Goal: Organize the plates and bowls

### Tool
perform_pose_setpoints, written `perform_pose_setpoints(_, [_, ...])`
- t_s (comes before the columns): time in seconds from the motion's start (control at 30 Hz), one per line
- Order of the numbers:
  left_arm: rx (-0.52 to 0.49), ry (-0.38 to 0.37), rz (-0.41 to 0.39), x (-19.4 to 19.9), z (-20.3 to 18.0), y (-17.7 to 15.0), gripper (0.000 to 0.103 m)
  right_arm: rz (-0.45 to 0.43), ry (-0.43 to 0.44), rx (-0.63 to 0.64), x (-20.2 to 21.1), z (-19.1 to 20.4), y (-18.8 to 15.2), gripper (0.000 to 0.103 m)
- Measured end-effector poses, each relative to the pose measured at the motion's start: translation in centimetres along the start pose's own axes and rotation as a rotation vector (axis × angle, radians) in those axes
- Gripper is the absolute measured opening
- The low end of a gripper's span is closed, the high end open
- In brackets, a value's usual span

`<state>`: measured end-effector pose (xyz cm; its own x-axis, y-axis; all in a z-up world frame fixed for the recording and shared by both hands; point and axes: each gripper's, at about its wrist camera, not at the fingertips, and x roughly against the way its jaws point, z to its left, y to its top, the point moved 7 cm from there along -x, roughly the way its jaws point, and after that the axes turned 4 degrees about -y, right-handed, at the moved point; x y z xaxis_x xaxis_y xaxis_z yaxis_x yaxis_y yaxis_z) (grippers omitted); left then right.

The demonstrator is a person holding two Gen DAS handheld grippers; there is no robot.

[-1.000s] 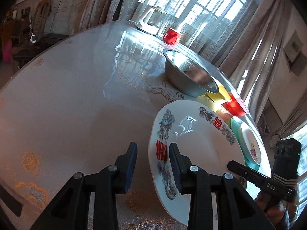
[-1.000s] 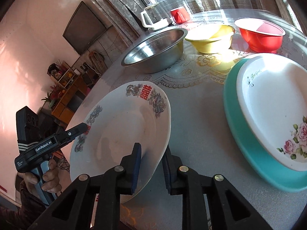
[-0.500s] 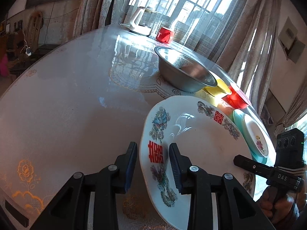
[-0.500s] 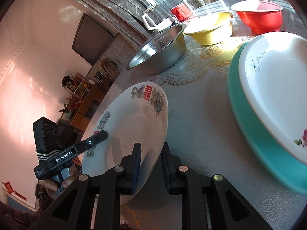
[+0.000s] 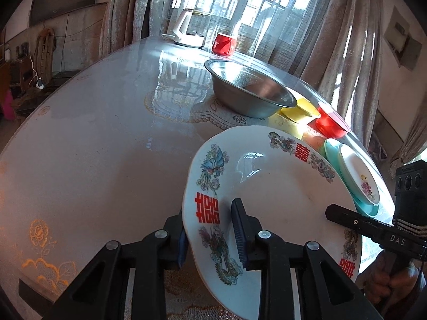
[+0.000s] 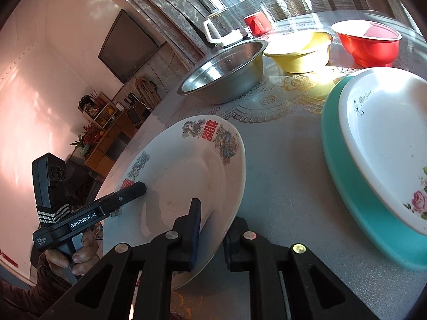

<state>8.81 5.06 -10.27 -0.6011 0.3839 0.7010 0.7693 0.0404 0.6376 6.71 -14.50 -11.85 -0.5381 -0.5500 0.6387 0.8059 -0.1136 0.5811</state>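
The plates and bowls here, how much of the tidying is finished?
Done: a rose plate already sits on the teal plate. In hand: both grippers hold the dragon plate, the right gripper shut on its rim, the left gripper closing. Left: steel bowl, yellow bowl, red bowl stand unstacked.

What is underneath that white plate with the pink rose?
A teal plate lies directly under the rose plate, its rim showing along the near side. Its middle is covered, so whether anything lies between them cannot be seen.
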Motion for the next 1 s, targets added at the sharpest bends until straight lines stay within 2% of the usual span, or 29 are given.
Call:
perform_pose_setpoints(0.4, [-0.105,-0.054,-0.019,0.2,-4.5,0.6,0.029,-0.072,-0.068,0.026,3.2,-1.6,0.7,0.018])
perform_pose_setpoints(0.6, [-0.168,-0.109,-0.016,-0.5,-8.5,1.8,0.029,-0.138,-0.104,-0.008,6.6,-3.7,1.6,0.018])
perform_pose_setpoints(1.0, [-0.302,-0.205,0.015,-4.4,-18.1,4.3,0.029,-0.270,-0.252,-0.107,13.0,-10.3,3.8,0.018])
